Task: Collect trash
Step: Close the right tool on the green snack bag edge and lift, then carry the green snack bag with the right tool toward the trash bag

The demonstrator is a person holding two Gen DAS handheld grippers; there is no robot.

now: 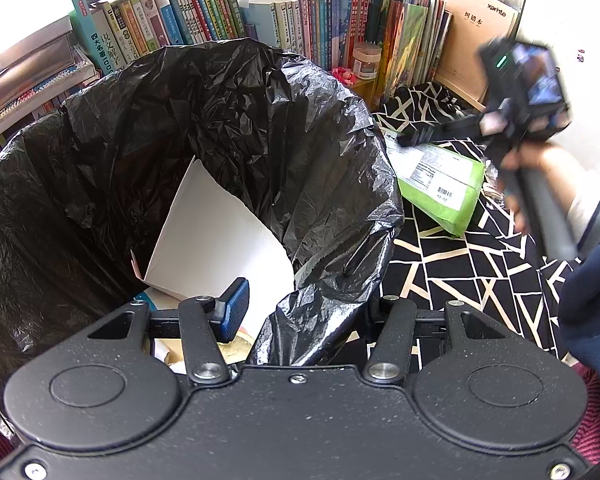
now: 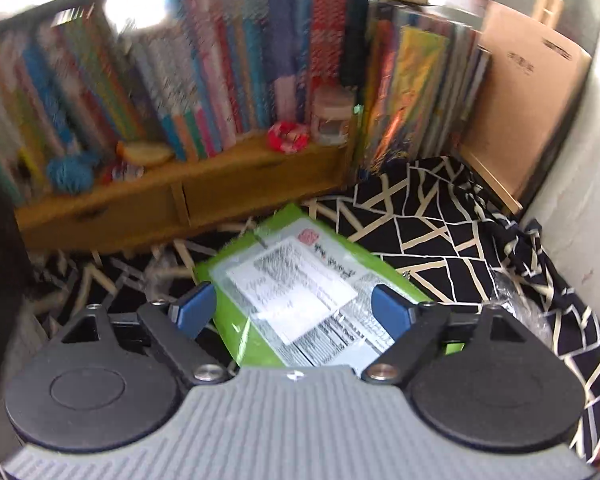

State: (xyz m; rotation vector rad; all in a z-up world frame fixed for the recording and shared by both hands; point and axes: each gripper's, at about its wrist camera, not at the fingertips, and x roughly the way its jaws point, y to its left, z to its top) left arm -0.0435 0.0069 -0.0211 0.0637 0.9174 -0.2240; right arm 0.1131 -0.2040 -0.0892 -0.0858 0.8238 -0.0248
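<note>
A black trash bag [image 1: 228,128] stands wide open and fills the left wrist view, with white cardboard [image 1: 216,240] and scraps inside. My left gripper [image 1: 300,316] is at the bag's near rim. One blue pad [image 1: 232,312] is inside the bag, and the bunched rim runs between the fingers and hides the other pad. A green mailer package [image 2: 300,292] with a white label lies on the patterned cloth to the right of the bag [image 1: 440,184]. My right gripper [image 2: 294,308] stands open just above the package, one pad on each side of it. Its tips [image 1: 410,138] are at the package's far end.
Rows of books [image 1: 260,20] stand on a wooden shelf with drawers [image 2: 180,200], beside a small jar [image 2: 332,116]. A brown board [image 2: 520,112] leans in the right corner. Black-and-white patterned cloth [image 2: 440,240] covers the surface, with crumpled clear plastic [image 2: 516,304] on it. A hand [image 1: 520,168] holds the right gripper.
</note>
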